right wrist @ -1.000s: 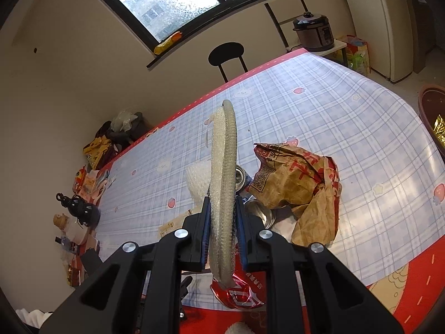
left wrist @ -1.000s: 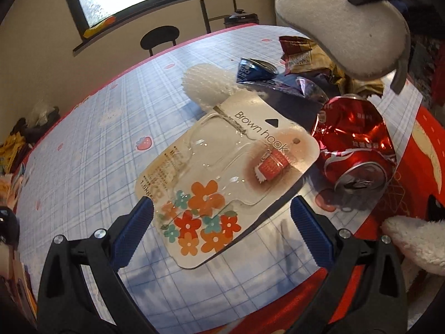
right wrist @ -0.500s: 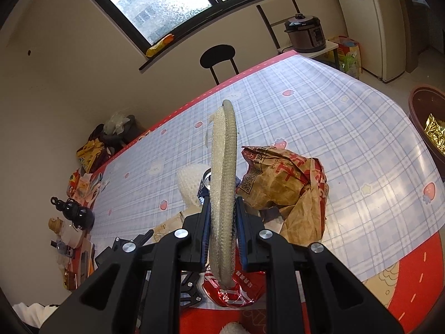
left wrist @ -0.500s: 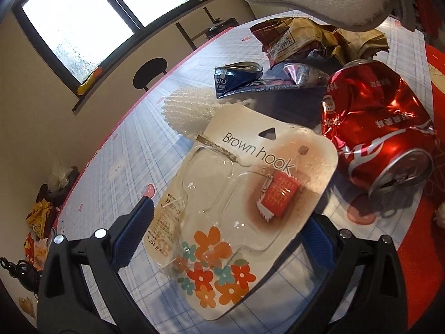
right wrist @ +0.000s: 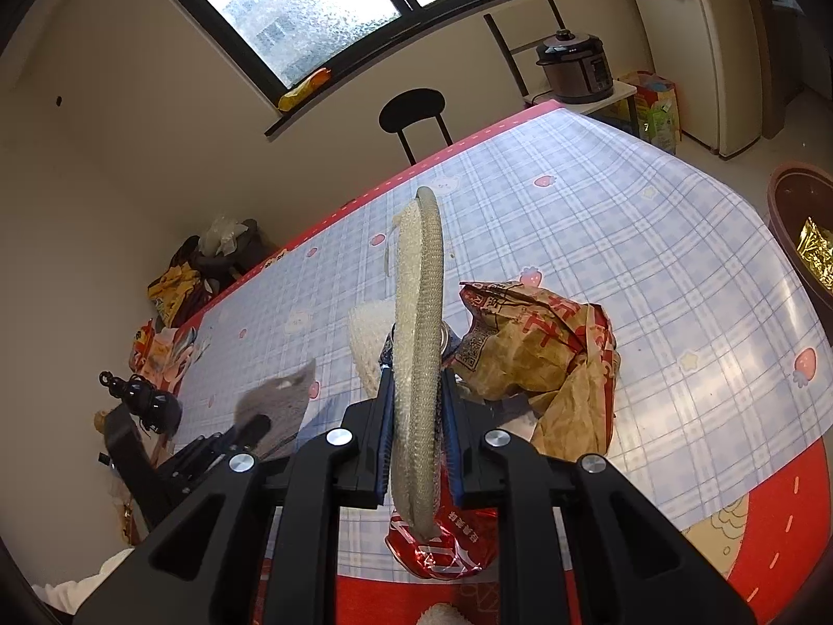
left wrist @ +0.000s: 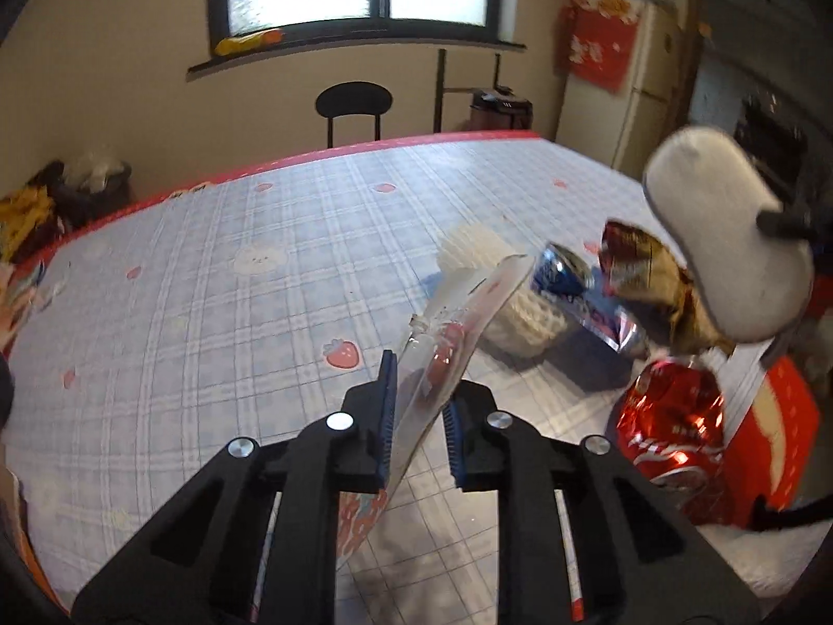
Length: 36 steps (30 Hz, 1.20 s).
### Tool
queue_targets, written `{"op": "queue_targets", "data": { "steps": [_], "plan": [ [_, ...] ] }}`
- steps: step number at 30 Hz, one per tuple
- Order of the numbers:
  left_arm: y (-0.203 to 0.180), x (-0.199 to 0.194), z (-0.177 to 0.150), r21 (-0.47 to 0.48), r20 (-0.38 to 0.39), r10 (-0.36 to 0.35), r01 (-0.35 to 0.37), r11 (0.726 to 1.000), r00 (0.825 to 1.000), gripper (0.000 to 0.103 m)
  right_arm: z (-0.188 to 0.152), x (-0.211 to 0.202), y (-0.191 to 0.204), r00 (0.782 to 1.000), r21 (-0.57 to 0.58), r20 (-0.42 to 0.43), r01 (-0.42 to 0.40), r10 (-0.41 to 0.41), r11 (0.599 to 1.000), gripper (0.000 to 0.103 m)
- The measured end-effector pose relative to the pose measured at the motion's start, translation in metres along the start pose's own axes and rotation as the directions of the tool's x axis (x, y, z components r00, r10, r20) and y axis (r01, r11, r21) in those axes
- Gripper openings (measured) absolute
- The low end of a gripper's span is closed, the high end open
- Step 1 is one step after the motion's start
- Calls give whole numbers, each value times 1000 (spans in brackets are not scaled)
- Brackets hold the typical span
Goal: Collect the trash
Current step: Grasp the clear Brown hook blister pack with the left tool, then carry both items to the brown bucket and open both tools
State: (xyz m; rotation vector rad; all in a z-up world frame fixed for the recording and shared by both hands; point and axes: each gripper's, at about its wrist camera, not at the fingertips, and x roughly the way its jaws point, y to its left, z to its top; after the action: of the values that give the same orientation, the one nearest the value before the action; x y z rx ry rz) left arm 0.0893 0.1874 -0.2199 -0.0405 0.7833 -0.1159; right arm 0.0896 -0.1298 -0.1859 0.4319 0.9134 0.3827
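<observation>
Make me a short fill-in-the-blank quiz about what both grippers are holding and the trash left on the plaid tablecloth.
1. The left gripper is shut on the clear plastic hook package, lifted off the ____.
2. The right gripper clamps a grey-edged white ____ on edge.
3. Nearest the table's red border lies a crushed ____ soda can.
4. The crumpled brown paper bag lies beside a crushed ____ can.

Missing words: tablecloth; insole; red; blue

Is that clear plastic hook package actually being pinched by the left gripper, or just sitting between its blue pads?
Touching. The left wrist view shows the left gripper closed on the clear plastic hook package, which stands edge-on, lifted off the table.
</observation>
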Motion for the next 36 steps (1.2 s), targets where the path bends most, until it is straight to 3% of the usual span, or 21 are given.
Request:
{"op": "queue_targets", "data": {
  "steps": [3, 5, 8, 17, 22, 30, 36],
  "plan": [
    [32, -23, 7, -186, 24, -30, 34, 982, 999, 12, 1, 0, 3, 1000, -10, 1, -15, 15, 1000, 18],
    [54, -38, 5, -318, 46, -62, 73, 945, 997, 11, 1, 0, 5, 1000, -19, 1, -24, 24, 1000, 18],
    [66, -58, 4, -399, 75, -65, 90, 912, 995, 11, 2, 0, 8, 999, -35, 0, -37, 37, 999, 18],
    [58, -91, 5, -470, 125, -53, 106, 876, 991, 11, 7, -8, 1, 998, -79, -10, -69, 68, 994, 18],
    [29, -105, 13, -461, 149, -17, 85, 883, 989, 11, 16, -22, -16, 997, -94, -8, -83, 82, 992, 18],
    [-30, -116, 34, -437, 195, 9, 79, 896, 981, 11, 41, -55, -71, 996, -73, 33, -79, 81, 994, 18],
    [-74, -112, 48, -424, 217, 10, 85, 902, 976, 11, 74, -92, -137, 994, -51, 108, 20, -14, 998, 18]
  ]
}}
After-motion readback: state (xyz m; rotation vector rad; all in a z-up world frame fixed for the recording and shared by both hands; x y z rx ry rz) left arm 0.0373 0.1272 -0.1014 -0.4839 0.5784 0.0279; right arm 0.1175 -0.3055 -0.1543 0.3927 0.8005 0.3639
